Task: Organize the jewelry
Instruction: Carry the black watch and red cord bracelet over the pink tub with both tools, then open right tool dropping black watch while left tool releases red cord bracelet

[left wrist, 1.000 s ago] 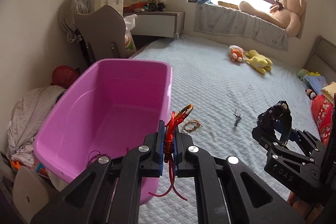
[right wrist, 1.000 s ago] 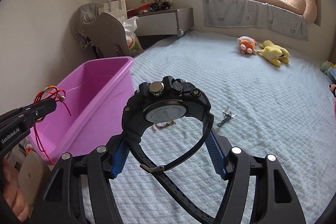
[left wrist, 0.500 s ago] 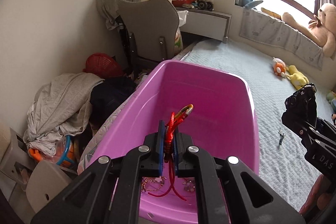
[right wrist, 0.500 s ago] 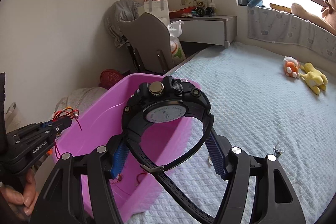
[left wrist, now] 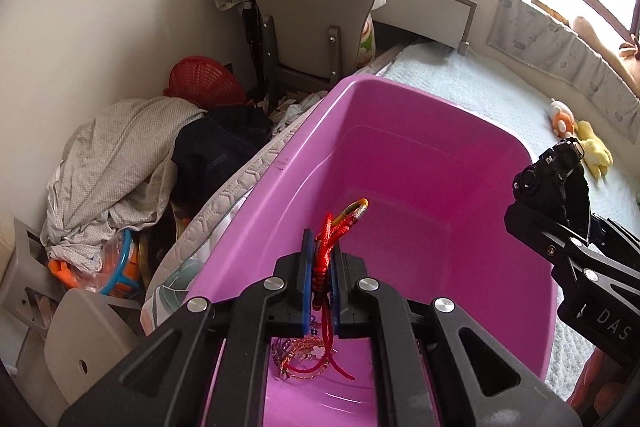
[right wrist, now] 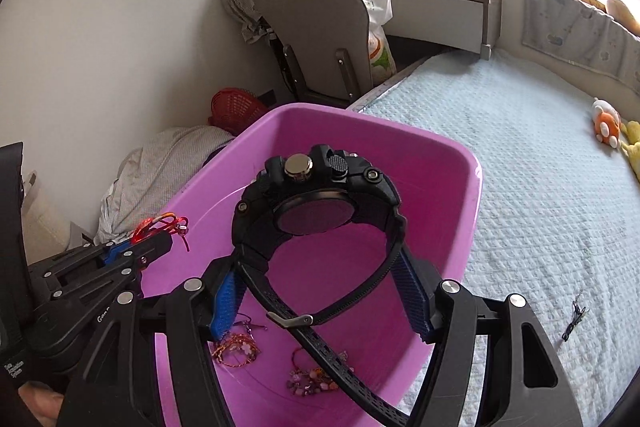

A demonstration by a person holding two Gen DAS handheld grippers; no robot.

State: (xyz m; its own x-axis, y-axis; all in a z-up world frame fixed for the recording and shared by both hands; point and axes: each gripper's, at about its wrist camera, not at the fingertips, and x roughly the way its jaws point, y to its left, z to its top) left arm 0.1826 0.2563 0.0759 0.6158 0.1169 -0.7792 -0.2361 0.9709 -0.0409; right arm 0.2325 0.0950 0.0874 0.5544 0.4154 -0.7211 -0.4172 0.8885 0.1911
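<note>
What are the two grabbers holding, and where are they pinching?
The left gripper pinches a red cord bracelet at its knotted middle. The right gripper holds a black watch by its strap, one pad on each side.

The big pink plastic tub is open on top, with small bead bracelets on its floor.

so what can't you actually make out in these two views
- Watch face, right wrist view: dark glass, no reading visible.
- Jewelry in the pink tub, left wrist view: mostly hidden behind the left tongs gripping the red cord bracelet.
- Small dark piece on the bed, right wrist view: too small to identify.
</note>
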